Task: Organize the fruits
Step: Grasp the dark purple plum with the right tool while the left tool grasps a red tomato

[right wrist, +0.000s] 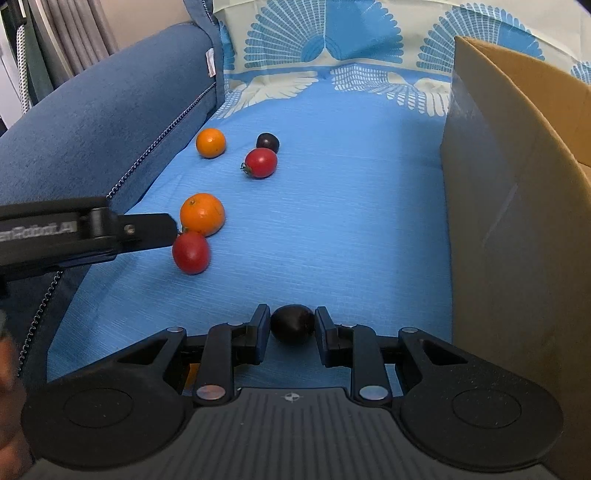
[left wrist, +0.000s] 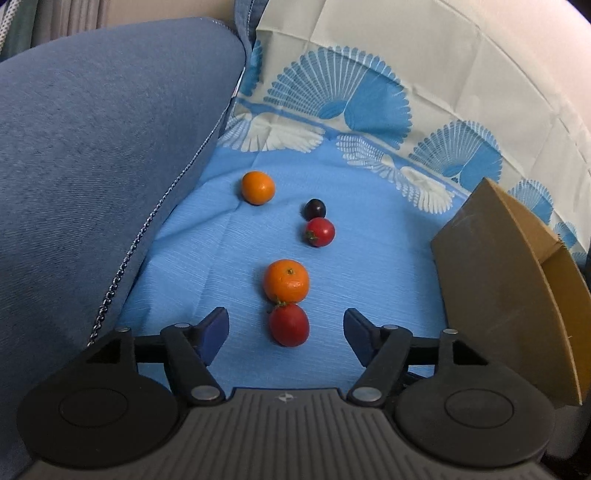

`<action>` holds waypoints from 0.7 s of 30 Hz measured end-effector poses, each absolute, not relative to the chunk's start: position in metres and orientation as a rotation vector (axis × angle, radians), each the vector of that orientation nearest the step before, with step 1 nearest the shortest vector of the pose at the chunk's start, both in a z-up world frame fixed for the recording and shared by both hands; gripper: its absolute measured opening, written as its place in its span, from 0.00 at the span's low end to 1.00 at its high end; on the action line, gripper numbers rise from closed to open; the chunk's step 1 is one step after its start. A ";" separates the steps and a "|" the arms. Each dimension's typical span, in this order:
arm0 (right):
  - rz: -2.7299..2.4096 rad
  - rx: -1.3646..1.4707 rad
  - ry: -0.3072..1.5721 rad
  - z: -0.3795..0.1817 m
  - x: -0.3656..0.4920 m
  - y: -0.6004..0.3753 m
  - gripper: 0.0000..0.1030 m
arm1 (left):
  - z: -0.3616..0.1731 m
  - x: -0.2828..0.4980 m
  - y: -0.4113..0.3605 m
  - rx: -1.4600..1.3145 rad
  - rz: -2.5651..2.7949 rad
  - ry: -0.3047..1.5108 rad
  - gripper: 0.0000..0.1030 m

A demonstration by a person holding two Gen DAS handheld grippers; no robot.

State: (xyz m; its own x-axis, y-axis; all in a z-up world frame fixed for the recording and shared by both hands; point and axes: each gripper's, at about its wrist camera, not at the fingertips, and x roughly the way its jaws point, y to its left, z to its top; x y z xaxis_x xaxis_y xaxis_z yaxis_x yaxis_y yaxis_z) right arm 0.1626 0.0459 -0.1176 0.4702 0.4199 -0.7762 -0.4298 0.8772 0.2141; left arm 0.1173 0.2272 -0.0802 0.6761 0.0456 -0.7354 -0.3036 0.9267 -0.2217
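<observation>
The right gripper has its jaws closed on a dark plum low over the blue cloth, beside the cardboard box. The left gripper hovers with jaws wide around a red tomato that touches an orange.

A home living room, by the look of it: a blue denim-covered sofa armrest with a zipper, a fan-patterned blue cloth over the seat, grey curtains behind, a cardboard box alongside.
</observation>
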 end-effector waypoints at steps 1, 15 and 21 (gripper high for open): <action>0.520 -0.012 0.948 -0.117 0.163 0.047 0.26 | -0.081 0.119 0.226 -0.334 0.204 0.808 0.72; 0.528 -0.028 0.946 -0.115 0.159 0.043 0.26 | -0.099 0.141 0.206 -0.238 0.242 0.825 0.71; 0.528 -0.031 0.941 -0.115 0.159 0.040 0.26 | -0.103 0.145 0.198 -0.207 0.235 0.839 0.46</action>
State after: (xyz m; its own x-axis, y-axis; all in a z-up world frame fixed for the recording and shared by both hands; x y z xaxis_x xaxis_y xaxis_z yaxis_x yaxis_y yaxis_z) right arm 0.1591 0.0402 -0.1153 0.4726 0.4181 -0.7758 -0.4448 0.8731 0.1996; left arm 0.1446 0.1985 -0.1029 0.6449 0.1236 -0.7542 -0.2858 0.9542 -0.0881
